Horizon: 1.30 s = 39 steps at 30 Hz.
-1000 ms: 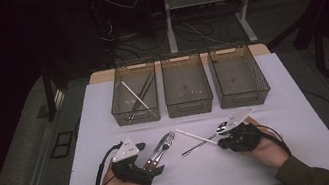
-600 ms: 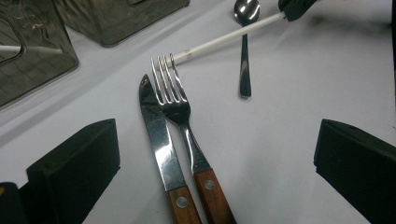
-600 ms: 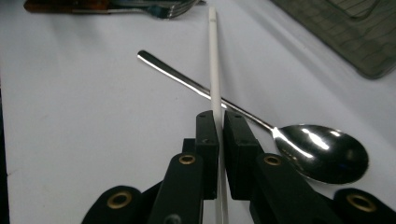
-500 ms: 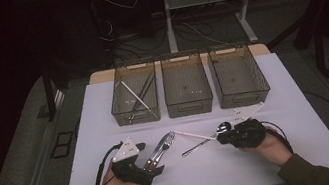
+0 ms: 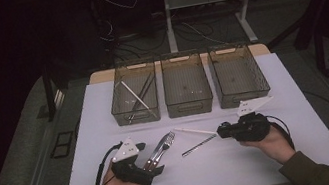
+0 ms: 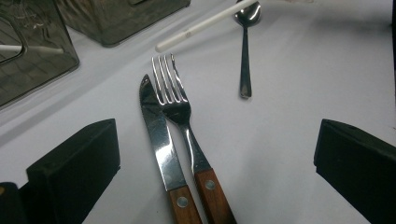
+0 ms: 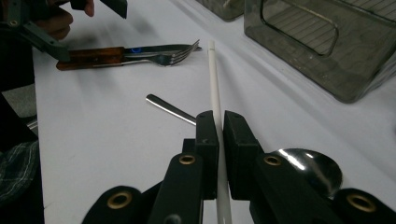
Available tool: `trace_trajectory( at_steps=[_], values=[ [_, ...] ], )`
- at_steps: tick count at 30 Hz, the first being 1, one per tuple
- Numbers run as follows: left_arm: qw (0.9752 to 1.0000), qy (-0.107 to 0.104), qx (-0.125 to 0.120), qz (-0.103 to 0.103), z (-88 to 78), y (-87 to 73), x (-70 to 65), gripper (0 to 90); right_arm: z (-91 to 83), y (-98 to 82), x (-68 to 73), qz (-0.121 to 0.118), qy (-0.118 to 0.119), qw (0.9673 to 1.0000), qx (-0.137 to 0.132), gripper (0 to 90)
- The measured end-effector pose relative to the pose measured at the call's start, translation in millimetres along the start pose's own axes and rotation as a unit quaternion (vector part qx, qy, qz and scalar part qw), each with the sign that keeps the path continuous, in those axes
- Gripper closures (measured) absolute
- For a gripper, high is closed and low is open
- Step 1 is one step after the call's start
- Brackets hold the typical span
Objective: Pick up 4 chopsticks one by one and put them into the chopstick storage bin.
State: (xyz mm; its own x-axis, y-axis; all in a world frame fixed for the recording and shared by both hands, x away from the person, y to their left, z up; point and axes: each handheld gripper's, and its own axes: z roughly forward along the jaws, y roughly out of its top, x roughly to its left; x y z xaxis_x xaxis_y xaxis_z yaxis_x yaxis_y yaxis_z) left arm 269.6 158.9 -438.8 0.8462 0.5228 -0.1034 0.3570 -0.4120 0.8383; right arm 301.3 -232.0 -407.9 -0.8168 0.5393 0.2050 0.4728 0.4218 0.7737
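My right gripper (image 5: 220,130) is shut on one end of a thin white stick (image 5: 194,131), whose far end points toward the fork. In the right gripper view the stick (image 7: 214,74) runs between the closed jaws of that gripper (image 7: 219,122), with a metal spoon (image 7: 308,168) lying on the table just beneath. My left gripper (image 5: 149,159) rests on the table, open, its jaws on either side of the wooden handles of a knife (image 6: 161,140) and a fork (image 6: 180,109) without touching them. The spoon (image 6: 244,56) lies beyond the fork's tines.
Three translucent bins stand in a row at the back of the white table (image 5: 289,152). The left bin (image 5: 120,111) holds a white stick and dark utensils. The middle bin (image 5: 189,103) and the right bin (image 5: 242,95) look bare.
My right gripper has risen a little, lifting the gripped end of the white stick off the table. The left gripper, knife and fork have stayed put.
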Motion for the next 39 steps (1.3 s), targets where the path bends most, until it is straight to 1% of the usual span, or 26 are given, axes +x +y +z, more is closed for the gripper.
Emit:
trace_trajectory(
  at_steps=[4, 6, 9, 15, 23, 27, 30, 33, 39],
  values=[
    [1.0000, 0.000, 0.000, 0.000, -0.2, -0.1, 0.4, 0.0, -2.2, 3.1, -1.2, 0.002, -0.003, 1.0000, -0.007, 85.1],
    [1.0000, 0.000, 0.001, 0.001, -0.6, -0.3, 0.9, 0.0, -3.3, 5.2, -1.5, 0.008, -0.003, 0.9999, -0.010, 85.1],
    [1.0000, 0.003, 0.001, -0.003, -1.1, -0.9, 1.4, 0.0, -4.6, 9.2, -2.3, 0.010, -0.005, 0.9999, -0.013, 85.1],
    [1.0000, 0.003, 0.003, -0.001, -1.4, -1.6, 1.9, 0.0, -7.4, 19.2, -2.3, 0.000, -0.001, 0.9998, -0.021, 85.1],
    [1.0000, 0.008, 0.003, 0.001, -2.4, -1.4, 2.8, 0.0, -10.0, 34.1, -3.4, -0.003, -0.004, 0.9990, -0.044, 85.1],
    [1.0000, 0.008, 0.000, 0.000, -2.5, -1.3, 2.9, 0.0, -11.5, 43.3, -3.0, -0.001, -0.007, 0.9985, -0.054, 85.1],
    [1.0000, 0.006, 0.001, 0.002, -2.4, -1.2, 2.6, 0.0, -10.6, 50.9, -3.1, -0.002, -0.010, 0.9980, -0.063, 85.1],
    [1.0000, 0.005, 0.002, 0.002, -2.2, -1.2, 2.4, 0.0, -7.5, 58.0, -4.1, -0.004, -0.016, 0.9977, -0.066, 85.1],
    [1.0000, 0.005, 0.004, 0.002, -1.3, -1.1, 1.6, 0.0, 3.7, 69.7, -9.1, 0.000, -0.027, 0.9972, -0.070, 85.1]
  ],
)
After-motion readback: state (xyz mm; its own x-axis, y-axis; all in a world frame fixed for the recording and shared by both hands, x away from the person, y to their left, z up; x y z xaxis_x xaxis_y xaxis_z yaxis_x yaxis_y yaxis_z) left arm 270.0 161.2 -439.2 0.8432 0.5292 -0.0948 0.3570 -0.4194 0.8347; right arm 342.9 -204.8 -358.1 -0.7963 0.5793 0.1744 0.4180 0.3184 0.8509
